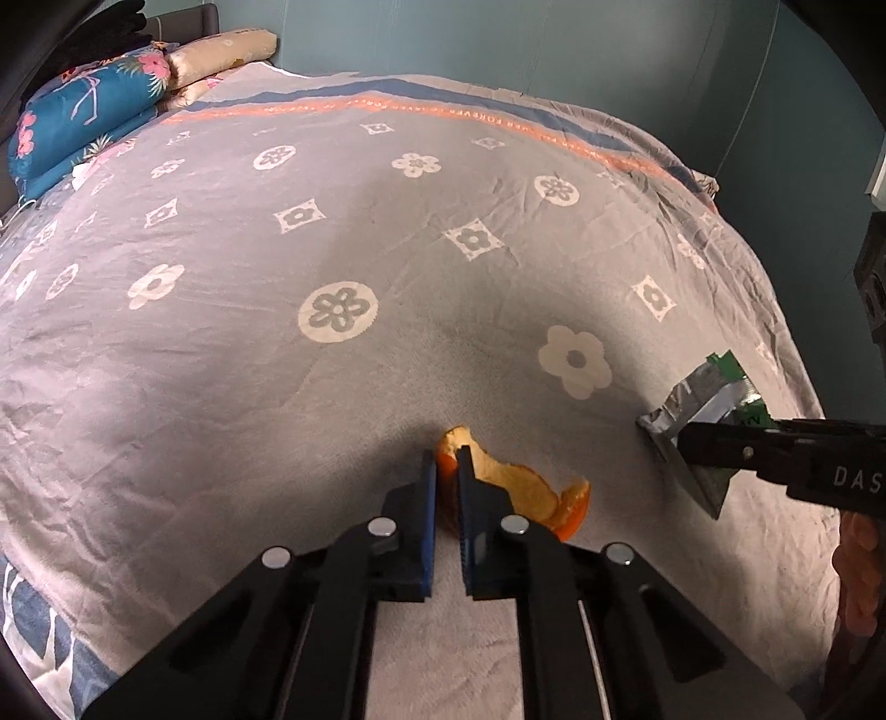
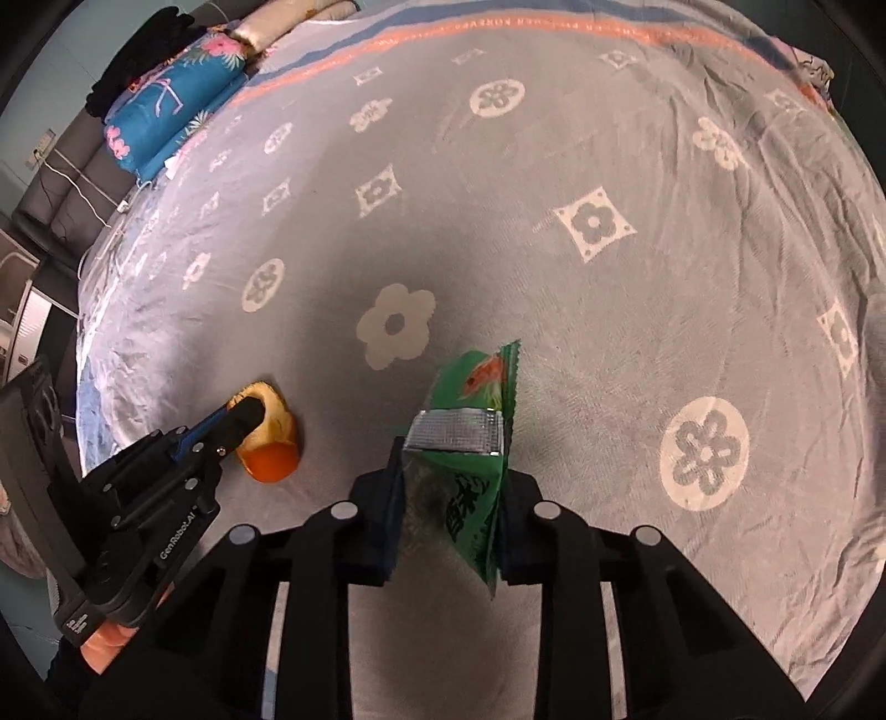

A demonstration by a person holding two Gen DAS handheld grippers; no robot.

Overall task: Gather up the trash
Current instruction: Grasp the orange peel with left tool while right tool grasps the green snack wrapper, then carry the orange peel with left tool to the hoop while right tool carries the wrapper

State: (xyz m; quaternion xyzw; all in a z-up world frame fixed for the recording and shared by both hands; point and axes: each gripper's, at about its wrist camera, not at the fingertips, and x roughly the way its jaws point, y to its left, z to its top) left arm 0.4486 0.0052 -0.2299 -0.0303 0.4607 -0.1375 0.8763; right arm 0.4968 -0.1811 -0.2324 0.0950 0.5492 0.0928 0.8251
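Note:
An orange peel [image 1: 526, 487] lies on the grey flowered bedspread [image 1: 332, 232]. My left gripper [image 1: 447, 459] is shut on one end of the peel; it also shows in the right wrist view [image 2: 243, 415] on the peel [image 2: 271, 443]. My right gripper [image 2: 451, 448] is shut on a green and silver snack wrapper [image 2: 470, 432], which stands up between its fingers. In the left wrist view the right gripper [image 1: 686, 443] holds the wrapper [image 1: 703, 399] at the right.
Folded blue floral bedding [image 1: 83, 116] and a beige pillow [image 1: 221, 52] lie at the far left of the bed. A teal wall [image 1: 554, 44] stands behind. The bed edge [image 1: 797, 354] drops off at the right.

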